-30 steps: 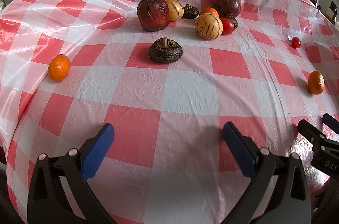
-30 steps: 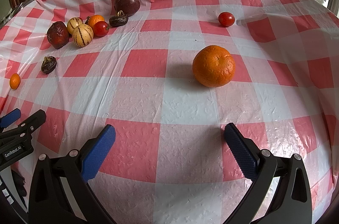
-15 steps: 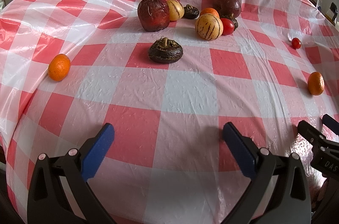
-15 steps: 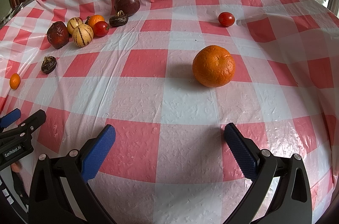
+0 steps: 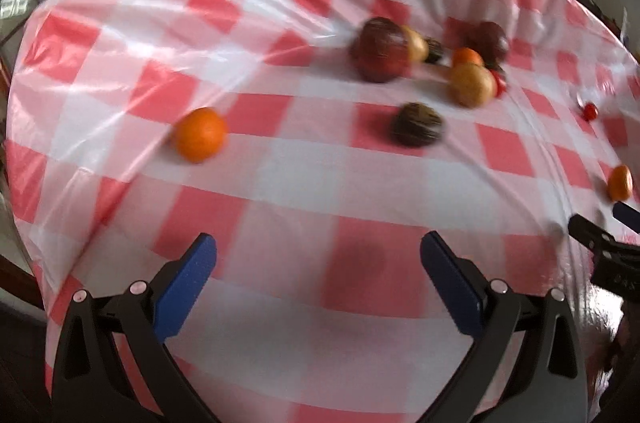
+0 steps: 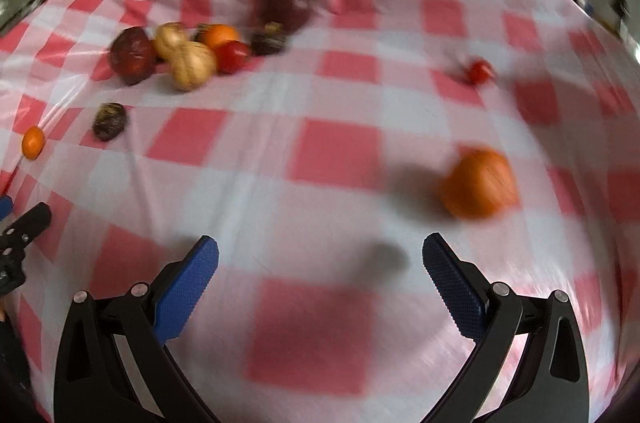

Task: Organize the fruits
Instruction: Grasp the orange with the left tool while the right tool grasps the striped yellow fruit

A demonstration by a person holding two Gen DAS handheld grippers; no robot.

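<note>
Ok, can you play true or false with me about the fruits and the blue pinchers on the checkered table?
1. Both grippers are wide open and hold nothing. True: the left gripper and the right gripper have their jaws spread apart, with only tablecloth between them.
2. The big orange sits in a bowl. False: it lies on the bare tablecloth.
3. The small red tomato lies apart from the fruit cluster. True.
4. The tablecloth is blue and green. False: it is red and white checks.
5. The small orange touches the dark wrinkled fruit. False: they lie well apart.
</note>
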